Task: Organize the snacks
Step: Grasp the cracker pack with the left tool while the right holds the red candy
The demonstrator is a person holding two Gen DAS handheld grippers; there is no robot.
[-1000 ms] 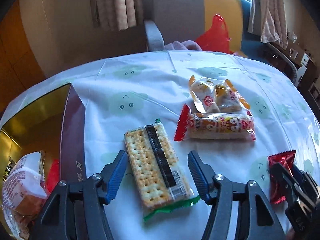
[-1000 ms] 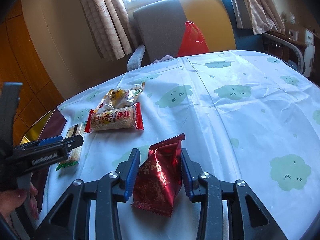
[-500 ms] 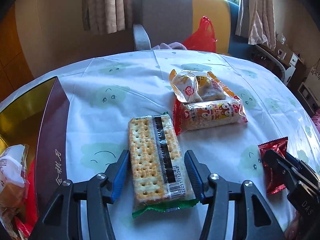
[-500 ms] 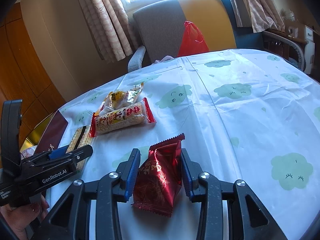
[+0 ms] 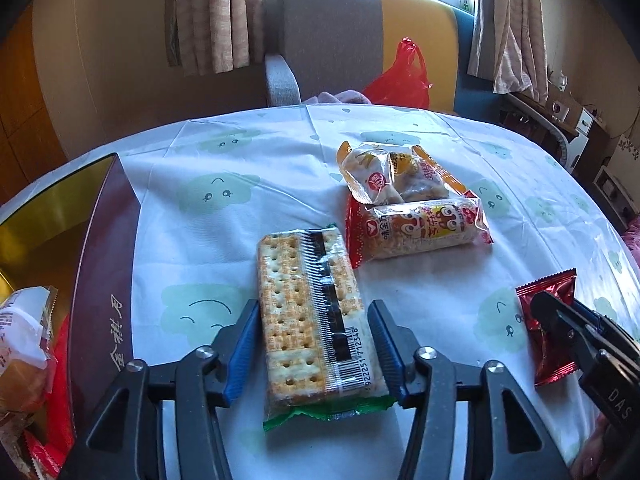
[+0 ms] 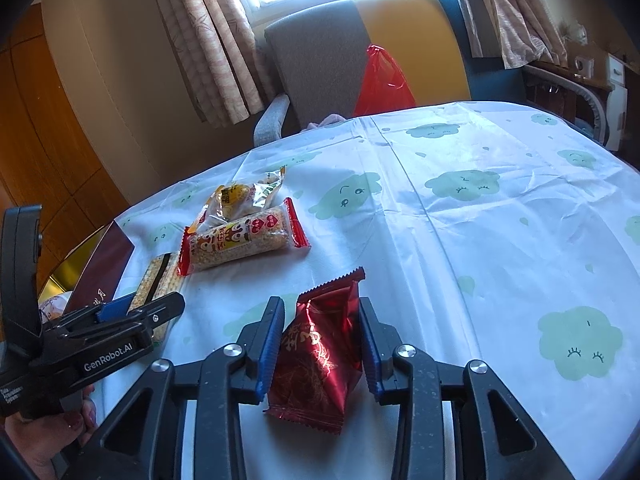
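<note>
1. straddling the cracker packet (image 5: 316, 320) with the left gripper (image 5: 310, 350): blue fingers (image 5: 240, 344) on either side, jaws closing; left pad at the packet's edge, a narrow gap at the right pad, no firm pinch visible.
2. lying flat on the cloud-print tablecloth (image 5: 224, 168): cracker packet, clear wrap with a black stripe and barcode, green crimped end nearest the camera.
3. straddling the red foil pouch (image 6: 320, 354) with the right gripper (image 6: 320, 346): jaws closing, left pad touching the foil, right pad just clear of it; pouch resting on the tablecloth (image 6: 480, 220).
4. seen from the left wrist: right gripper (image 5: 560, 320) at the lower right edge, over the red foil pouch (image 5: 550, 320).
5. seen from the right wrist: left gripper (image 6: 132, 312) at lower left, held by a hand (image 6: 48, 432), over the cracker packet (image 6: 156, 280).
6. lying beyond the crackers, touching each other: rice cracker roll (image 5: 416, 232) with red ends, and behind it a clear bag of orange-labelled snacks (image 5: 392, 178); same pair in the right view, roll (image 6: 240, 244) and bag (image 6: 240, 198).
7. standing at the table's left edge: dark red box (image 5: 104, 264) with a gold interior, wrapped snacks (image 5: 20, 344) already inside.
8. standing behind the table: grey and yellow armchair (image 5: 340, 36) with a red plastic bag (image 5: 400, 76) on the seat; curtains (image 5: 212, 12) at the window.
</note>
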